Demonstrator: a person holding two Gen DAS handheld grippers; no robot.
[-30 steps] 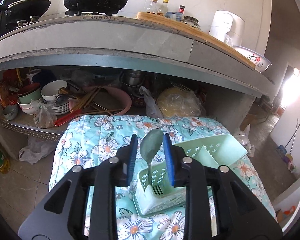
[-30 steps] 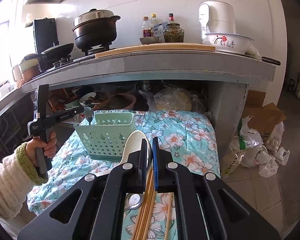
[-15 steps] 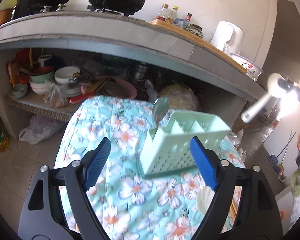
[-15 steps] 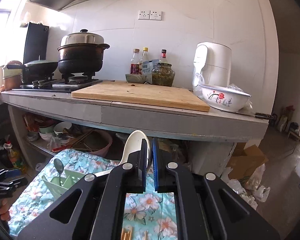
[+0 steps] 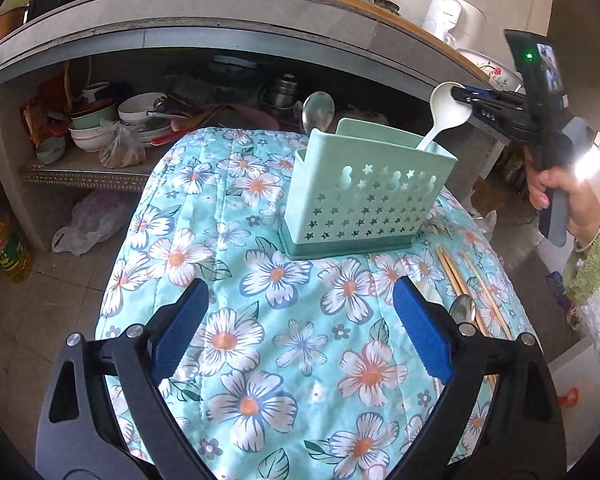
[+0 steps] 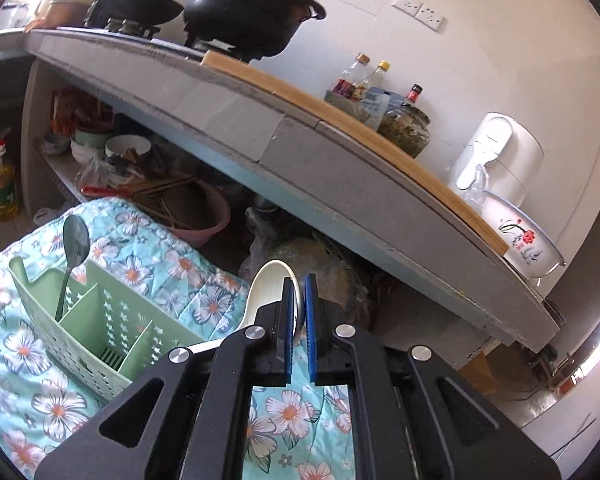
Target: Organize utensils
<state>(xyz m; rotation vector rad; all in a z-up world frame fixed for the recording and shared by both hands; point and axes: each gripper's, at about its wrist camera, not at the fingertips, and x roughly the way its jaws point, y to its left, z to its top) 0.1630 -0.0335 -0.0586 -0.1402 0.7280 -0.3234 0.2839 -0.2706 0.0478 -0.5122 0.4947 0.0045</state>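
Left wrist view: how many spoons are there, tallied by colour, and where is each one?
silver metal spoons: 2, one standing in the green caddy, one lying on the floral cloth
white spoon: 1, clamped by its bowl in the right gripper
Total: 3

Mint caddy (image 5: 364,196), floral turquoise cloth (image 5: 260,320)

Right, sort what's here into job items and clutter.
Job: green caddy, metal spoon in it, white spoon in the right hand-held gripper, chopsticks, second metal spoon.
Clutter: pot, bottles, floral bowl, stacked dishes.
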